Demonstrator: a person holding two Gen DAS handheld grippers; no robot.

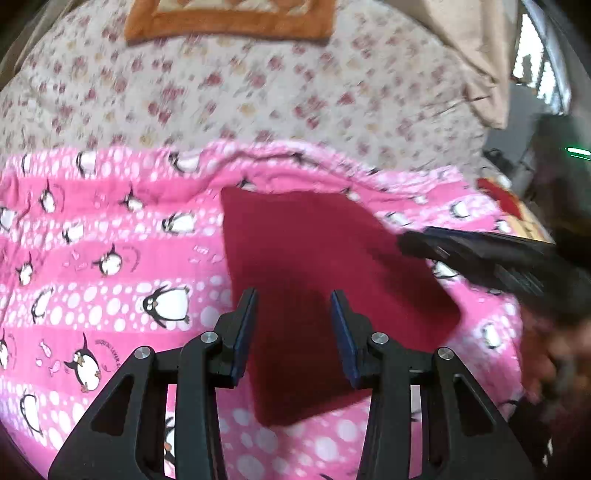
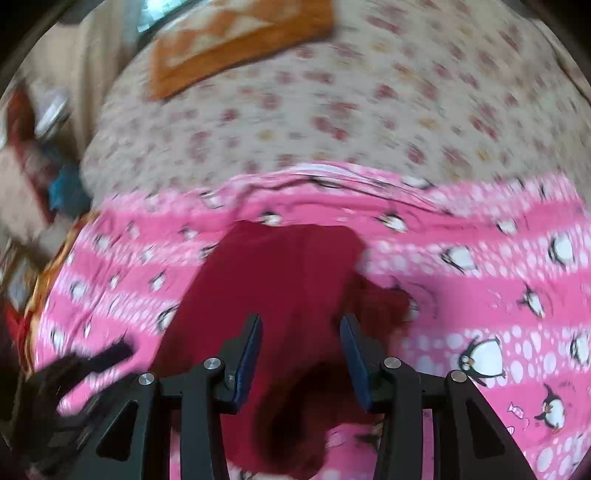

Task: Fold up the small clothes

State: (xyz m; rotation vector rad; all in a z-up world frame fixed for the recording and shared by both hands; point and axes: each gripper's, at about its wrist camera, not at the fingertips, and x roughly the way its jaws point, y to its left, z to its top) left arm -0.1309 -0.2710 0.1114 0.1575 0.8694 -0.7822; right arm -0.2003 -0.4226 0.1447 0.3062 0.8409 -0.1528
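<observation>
A small dark red cloth (image 1: 317,258) lies folded flat on a pink penguin-print blanket (image 1: 110,266). My left gripper (image 1: 293,293) hovers over the cloth's near part, jaws open, with nothing pinched between the blue pads. In the right wrist view the same red cloth (image 2: 280,280) lies on the pink blanket (image 2: 498,280), its near end rumpled and shadowed. My right gripper (image 2: 301,317) stands open above it, pads not pressing on the fabric. The right gripper's black body (image 1: 480,258) reaches in over the cloth's right edge. The left gripper (image 2: 92,362) shows blurred at the lower left.
Beyond the blanket lies a beige floral bedsheet (image 1: 258,92) with an orange-bordered mat (image 1: 229,22) at the far side. Beige fabric (image 1: 476,48) hangs at the upper right. Red and blue clutter (image 2: 40,158) sits off the bed's left side.
</observation>
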